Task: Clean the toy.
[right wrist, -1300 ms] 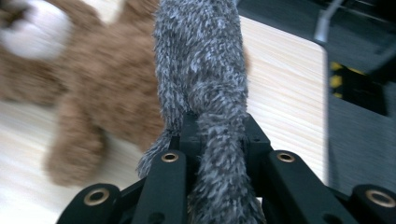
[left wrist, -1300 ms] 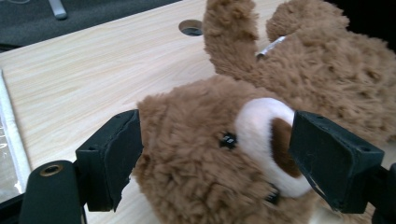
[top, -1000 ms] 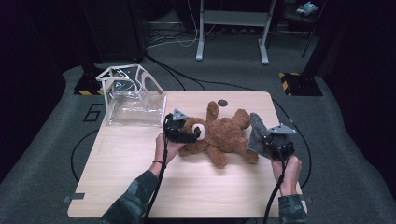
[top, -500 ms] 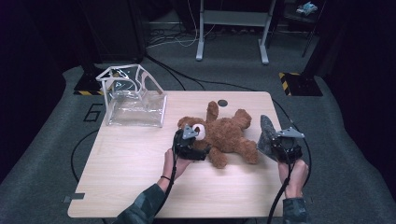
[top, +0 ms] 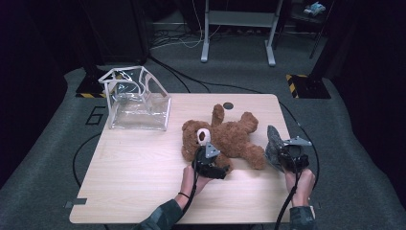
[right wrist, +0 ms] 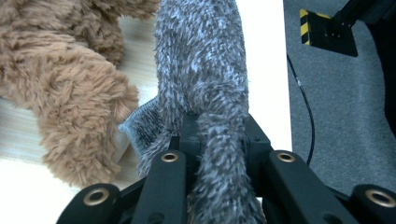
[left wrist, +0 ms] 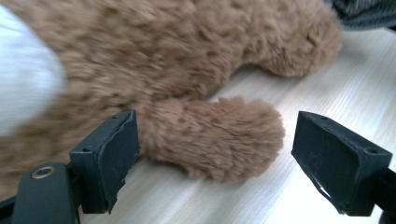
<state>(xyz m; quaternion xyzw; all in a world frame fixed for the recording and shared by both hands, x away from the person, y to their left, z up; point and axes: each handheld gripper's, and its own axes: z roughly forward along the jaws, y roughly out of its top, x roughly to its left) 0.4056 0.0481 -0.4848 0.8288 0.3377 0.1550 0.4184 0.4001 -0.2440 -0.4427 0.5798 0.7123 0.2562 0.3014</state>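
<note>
Two tools flank the teddy bear: the left tool stands spread around its paw, the right tool pinches a grey fuzzy sock beside its leg.

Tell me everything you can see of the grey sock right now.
The grey sock is fuzzy, mottled grey-white knit with a ribbed cuff. It is pinched in the right gripper, whose jaws are closed on it, and stands beside the teddy bear's leg near the table's right edge. Whether it touches the bear is unclear.
</note>
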